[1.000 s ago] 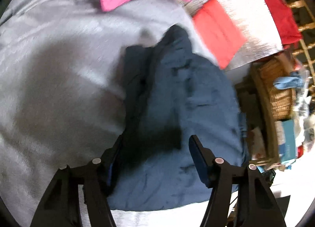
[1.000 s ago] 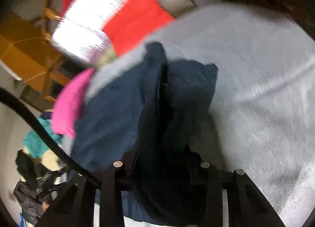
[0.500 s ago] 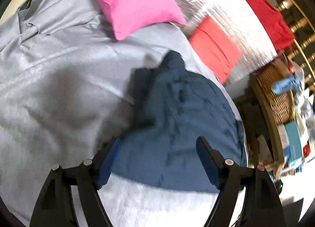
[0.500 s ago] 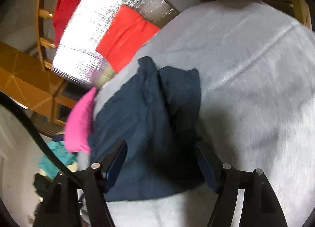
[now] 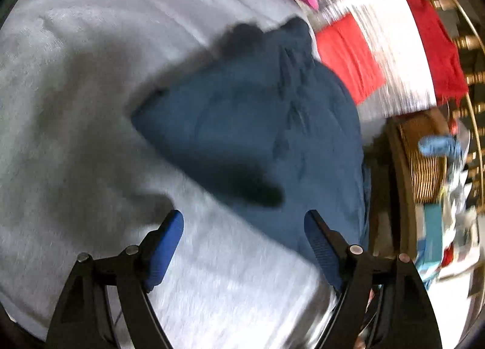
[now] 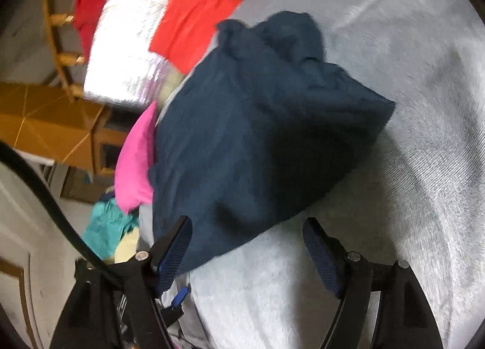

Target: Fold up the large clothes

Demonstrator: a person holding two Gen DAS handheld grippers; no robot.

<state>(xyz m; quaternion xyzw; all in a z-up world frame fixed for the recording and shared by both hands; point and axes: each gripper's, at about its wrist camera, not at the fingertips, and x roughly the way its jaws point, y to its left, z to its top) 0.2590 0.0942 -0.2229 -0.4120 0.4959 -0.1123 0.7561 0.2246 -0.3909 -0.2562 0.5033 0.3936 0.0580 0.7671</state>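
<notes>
Two grippers, left [image 5: 244, 235] and right [image 6: 247, 243], jaws just spread apart and empty, hover near the folded navy garment [image 5: 263, 124] on the grey bed [image 5: 75, 82] (fold released; next likely needs smoothing or setting aside).

Lit brightly from above, with soft dark shadows thrown across the grey bedcover [image 5: 91, 106]. Smeared by motion blur, worst toward the curved, black-cornered fisheye edges. Glare on the silver sheet [image 6: 127, 46].

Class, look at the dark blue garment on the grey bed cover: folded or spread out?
Folded: the dark blue garment lies as a compact bundle with doubled layers, both grippers clear.
</notes>
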